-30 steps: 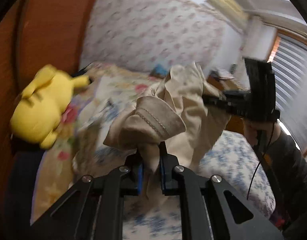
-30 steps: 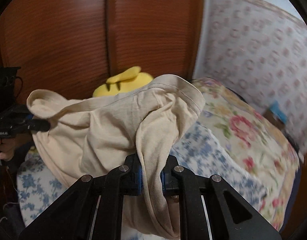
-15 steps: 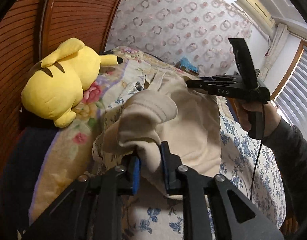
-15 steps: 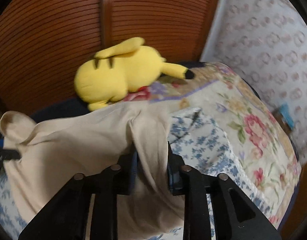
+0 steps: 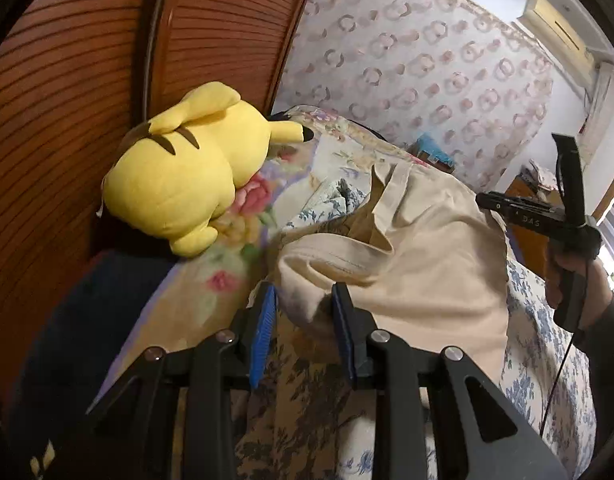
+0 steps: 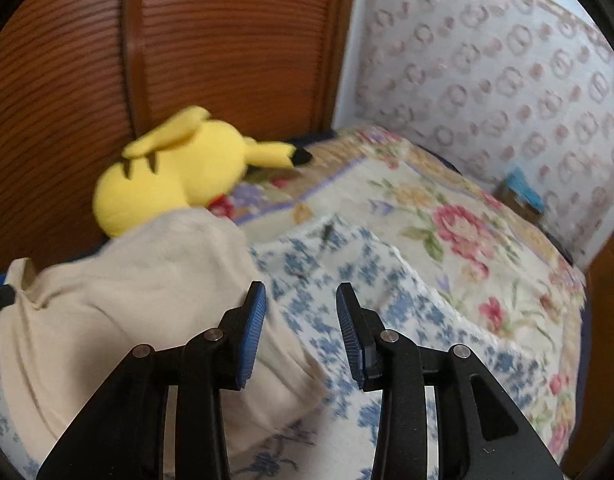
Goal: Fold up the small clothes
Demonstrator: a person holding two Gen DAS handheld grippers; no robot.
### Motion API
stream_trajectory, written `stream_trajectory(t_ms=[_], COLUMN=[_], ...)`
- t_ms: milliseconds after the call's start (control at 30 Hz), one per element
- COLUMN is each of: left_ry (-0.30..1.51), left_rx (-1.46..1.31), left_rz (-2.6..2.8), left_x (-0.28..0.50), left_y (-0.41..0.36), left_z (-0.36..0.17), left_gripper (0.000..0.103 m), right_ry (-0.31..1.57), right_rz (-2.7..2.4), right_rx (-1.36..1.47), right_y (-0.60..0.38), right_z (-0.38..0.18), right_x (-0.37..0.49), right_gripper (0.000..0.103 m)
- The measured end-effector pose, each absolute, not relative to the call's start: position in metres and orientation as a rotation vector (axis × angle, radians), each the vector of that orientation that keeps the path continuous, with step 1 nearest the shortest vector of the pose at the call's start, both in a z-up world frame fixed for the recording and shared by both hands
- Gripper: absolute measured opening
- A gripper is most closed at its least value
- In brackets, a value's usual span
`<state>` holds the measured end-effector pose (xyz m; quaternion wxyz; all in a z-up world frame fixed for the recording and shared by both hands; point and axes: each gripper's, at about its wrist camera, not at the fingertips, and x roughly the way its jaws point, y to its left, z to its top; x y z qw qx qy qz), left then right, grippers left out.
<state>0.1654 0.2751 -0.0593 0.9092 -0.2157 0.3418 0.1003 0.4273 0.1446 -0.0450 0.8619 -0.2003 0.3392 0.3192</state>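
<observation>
You are at the laying-out stage: the beige garment [image 5: 435, 264] lies spread on the bed [image 6: 447, 248], bunched at the edges, and no fold is made yet by the look of it.

Nearest you in the left wrist view, your left hand-held gripper [image 5: 303, 322] stands open, its blue pads apart. A hemmed corner of the beige garment sits loosely between them; the pads do not appear to press on it.

In the right wrist view, your right hand-held gripper [image 6: 300, 330] is open too and holds nothing. Only blue-flowered bedding shows between its pads, and the garment's edge lies just beside the left pad; that view is blurred, so I cannot tell whether they touch.

Next, you likely need to smooth the cloth flat, then close on two corners of one side and carry them across to the opposite edge.

Farther off, the yellow plush toy [image 5: 179, 172] rests on the floral quilt against the wooden louvred doors [image 5: 87, 80], near the garment's far side but apart from it.
</observation>
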Motion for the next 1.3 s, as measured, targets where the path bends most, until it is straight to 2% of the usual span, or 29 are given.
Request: stream_trajectory(t_ms=[167,200,233,267,333,367,400,667,1033,1300], left_ry=[0.688,0.681,0.672,0.658,0.627,0.611,0.6,0.534,0.489,0.445], left_rx=[-0.355,-0.336,-0.314,-0.291,-0.248,-0.221,-0.194,-0.098,-0.033,0.0], left_rz=[0.201,0.197,0.191,0.184,0.162,0.152,0.138,0.011,-0.061,-0.087], left_x=[0.152,0.151,0.149,0.147,0.142,0.139,0.137,0.127,0.114,0.094], left_y=[0.259,0.254,0.249,0.243,0.23,0.222,0.214,0.145,0.059,0.012], left_z=[-0.042,-0.037,-0.031,-0.024,-0.011,-0.004,0.003,0.041,0.074,0.092], left_gripper=[0.027,0.03,0.034,0.046,0.053,0.062,0.064,0.064,0.064,0.064], right_ry=[0.701,0.696,0.685,0.676,0.664,0.654,0.645,0.569,0.467,0.422], right_rz=[0.665,0.665,0.662,0.662,0.668,0.672,0.674,0.666,0.523,0.377], right_rx=[-0.354,-0.35,-0.345,-0.337,-0.318,-0.305,-0.295,-0.216,-0.126,-0.084], right_y=[0.118,0.115,0.109,0.104,0.094,0.087,0.08,0.016,-0.084,-0.14], right_z=[-0.036,-0.034,-0.03,-0.025,-0.018,-0.013,-0.008,0.026,0.059,0.071], right_x=[0.416,0.412,0.405,0.398,0.383,0.373,0.364,0.285,0.185,0.128], right_gripper=[0.036,0.036,0.036,0.036,0.036,0.036,0.036,0.041,0.061,0.071])
